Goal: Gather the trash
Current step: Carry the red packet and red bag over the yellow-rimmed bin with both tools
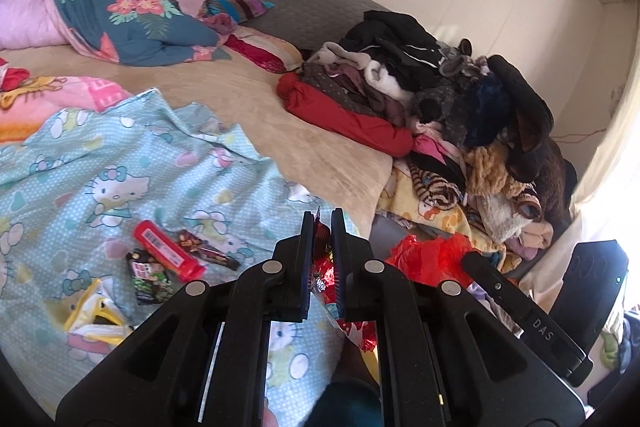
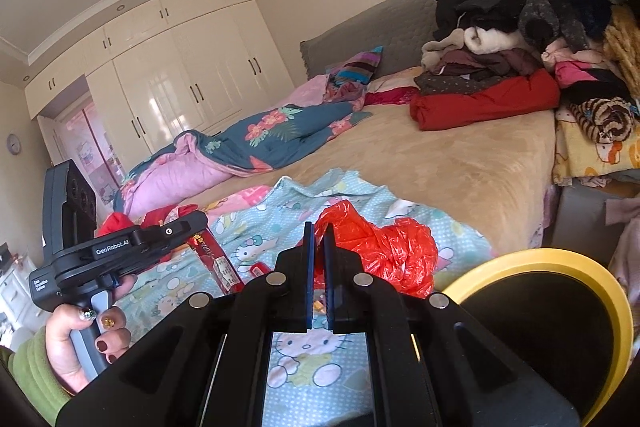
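We see our left tool (image 1: pixel 322 223) clamped on a red snack wrapper (image 1: pixel 322 267), which sits between the two fingers and hangs below them above the Hello Kitty sheet (image 1: pixel 120 163). Our right tool (image 2: pixel 318 233) has its fingers drawn close together on the edge of a red plastic bag (image 2: pixel 384 247); the bag billows out to the right of the fingers over the same sheet (image 2: pixel 312 359).

More trash lies on the sheet to the left of the left tool: a red flat packet with a barcode label (image 1: pixel 168 251), a dark wrapper (image 1: pixel 208 247) just beside it, a dark snack bag with green print (image 1: pixel 150 277) touching the red packet's lower side, and a yellow and white wrapper (image 1: pixel 96 315) nearer the left edge. In the right wrist view a long red packet (image 2: pixel 216 263) lies on the sheet beside the left tool's body.

A yellow-rimmed bin (image 2: pixel 560 263) with a dark inside stands at the lower right, near the red plastic bag.

The sheet lies on a bed with a beige blanket (image 1: pixel 256 107). A blue floral quilt (image 1: pixel 140 23) is bunched at the far side, and a pile of clothes (image 1: pixel 440 83) is heaped at the right. White wardrobes (image 2: pixel 168 83) line the far wall.
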`<state>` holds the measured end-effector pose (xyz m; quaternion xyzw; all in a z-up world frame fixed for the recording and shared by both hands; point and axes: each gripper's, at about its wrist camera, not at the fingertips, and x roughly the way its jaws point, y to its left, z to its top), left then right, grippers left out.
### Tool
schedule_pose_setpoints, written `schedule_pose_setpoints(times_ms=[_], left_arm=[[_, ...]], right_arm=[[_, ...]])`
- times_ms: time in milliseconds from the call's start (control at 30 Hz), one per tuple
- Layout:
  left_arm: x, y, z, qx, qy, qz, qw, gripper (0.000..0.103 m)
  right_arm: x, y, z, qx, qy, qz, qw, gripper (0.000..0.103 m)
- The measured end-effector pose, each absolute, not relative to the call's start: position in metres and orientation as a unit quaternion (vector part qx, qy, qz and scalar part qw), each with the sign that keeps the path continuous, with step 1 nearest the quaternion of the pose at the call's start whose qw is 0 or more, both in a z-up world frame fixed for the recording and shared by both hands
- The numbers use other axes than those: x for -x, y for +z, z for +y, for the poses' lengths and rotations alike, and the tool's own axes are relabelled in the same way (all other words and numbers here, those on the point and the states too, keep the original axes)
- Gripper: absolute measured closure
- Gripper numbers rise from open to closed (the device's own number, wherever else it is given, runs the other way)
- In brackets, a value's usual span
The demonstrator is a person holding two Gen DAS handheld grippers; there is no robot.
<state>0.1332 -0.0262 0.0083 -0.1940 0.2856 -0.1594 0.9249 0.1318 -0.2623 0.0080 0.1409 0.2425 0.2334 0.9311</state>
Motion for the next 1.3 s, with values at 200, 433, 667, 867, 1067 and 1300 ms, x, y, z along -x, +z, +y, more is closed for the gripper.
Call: schedule_pose_setpoints(times_ms=[200,433,667,867,1067,1300], left_arm=[[-0.13,0.008,-0.049,0.18,-0.175,0.291,0.923,0.098],[-0.126,0.007,-0.071,0.167,-0.191,0.296,0.921,0.098],[-0.122,0.006,-0.09,0.155,-0.206,0.299,0.919,0.098],[-0.119,0.002,-0.104,0.146,-0.216,0.304,0.916,0.098],[-0.117,-0.001,-0.118,0.136,-0.226,0.309,0.914,0.098],[-0.116,-0.009,-0.137,0.123,-0.239,0.317,0.909,0.098]], right_arm=[[-0.128,0.009,-0.283,-0.153,0.227,0.242,0.931,0.098],[-0.121,0.01,-0.304,-0.158,0.218,0.242,0.932,0.098],[-0.118,0.01,-0.324,-0.173,0.207,0.242,0.932,0.099],[-0.118,0.009,-0.341,-0.183,0.193,0.242,0.933,0.098],[-0.12,0.006,-0.36,-0.196,0.177,0.242,0.934,0.098],[-0.119,-0.001,-0.381,-0.21,0.165,0.25,0.931,0.099]])
